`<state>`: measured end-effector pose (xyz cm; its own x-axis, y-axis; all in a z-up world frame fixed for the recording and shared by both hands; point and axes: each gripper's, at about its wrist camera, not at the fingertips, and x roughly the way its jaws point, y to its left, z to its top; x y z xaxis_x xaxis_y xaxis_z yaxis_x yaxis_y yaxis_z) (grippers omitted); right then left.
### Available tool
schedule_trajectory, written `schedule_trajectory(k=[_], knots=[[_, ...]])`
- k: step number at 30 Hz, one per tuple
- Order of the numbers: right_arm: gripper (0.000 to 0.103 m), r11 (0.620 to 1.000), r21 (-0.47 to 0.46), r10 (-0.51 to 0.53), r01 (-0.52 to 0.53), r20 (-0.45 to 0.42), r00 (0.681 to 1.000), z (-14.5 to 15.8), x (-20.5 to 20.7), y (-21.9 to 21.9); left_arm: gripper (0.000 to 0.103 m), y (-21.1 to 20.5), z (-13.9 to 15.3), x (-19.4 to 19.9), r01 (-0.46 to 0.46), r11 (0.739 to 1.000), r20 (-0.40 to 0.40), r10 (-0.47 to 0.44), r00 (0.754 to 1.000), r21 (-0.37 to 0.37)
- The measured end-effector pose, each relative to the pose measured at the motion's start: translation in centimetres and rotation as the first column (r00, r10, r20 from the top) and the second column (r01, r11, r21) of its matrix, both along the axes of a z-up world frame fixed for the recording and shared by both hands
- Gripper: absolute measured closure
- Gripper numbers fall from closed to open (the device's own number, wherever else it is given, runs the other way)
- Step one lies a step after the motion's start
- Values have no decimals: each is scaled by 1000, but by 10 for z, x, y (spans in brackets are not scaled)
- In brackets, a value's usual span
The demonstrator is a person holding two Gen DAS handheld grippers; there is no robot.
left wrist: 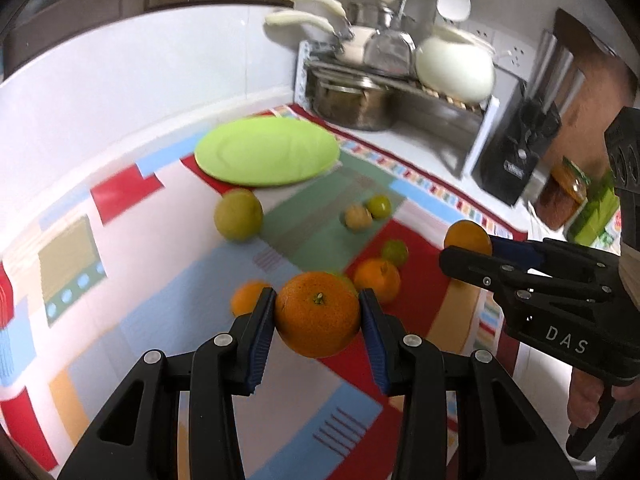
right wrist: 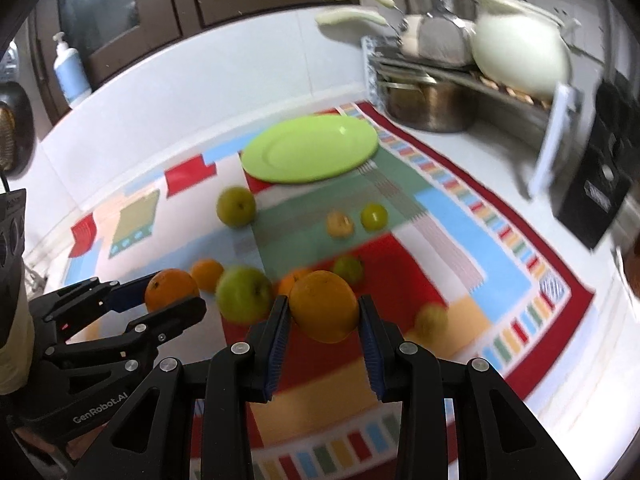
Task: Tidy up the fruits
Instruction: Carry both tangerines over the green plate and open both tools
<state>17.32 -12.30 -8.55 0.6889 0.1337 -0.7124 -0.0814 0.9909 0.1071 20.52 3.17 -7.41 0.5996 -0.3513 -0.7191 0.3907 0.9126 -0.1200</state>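
Nearest, well short of the green plate, an orange was clamped in the left gripper; a second orange was clamped in the right gripper. Between these and the plate, loose fruit was left on the mat. Nothing was seen on the plate, so sorting was judged barely begun. "DAS" and "GenRobot.AI" were read on the grippers.

We see our left gripper and right gripper: black plastic linkages, silver screws, blue ribbed pads, white "DAS" lettering.
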Motion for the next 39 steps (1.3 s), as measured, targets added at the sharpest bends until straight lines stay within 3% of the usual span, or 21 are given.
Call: schedule_trajectory(k=[12,20,26,39], knots=[[68,990,-65,128,-122,103,986,51,66,8,62,-5,39,62,-47,999,86,47,995,-5],[68,984,-68,169,-163,92,981,56,126,4,62,-7,44,118,-54,998,100,51,994,23],[68,976,-90,203,-198,46,978,45,173,4,62,-6,32,161,-53,998,66,51,996,34],[68,962,-80,255,-262,-89,963,-5,258,7,62,-8,-28,233,-39,997,-64,43,997,66]])
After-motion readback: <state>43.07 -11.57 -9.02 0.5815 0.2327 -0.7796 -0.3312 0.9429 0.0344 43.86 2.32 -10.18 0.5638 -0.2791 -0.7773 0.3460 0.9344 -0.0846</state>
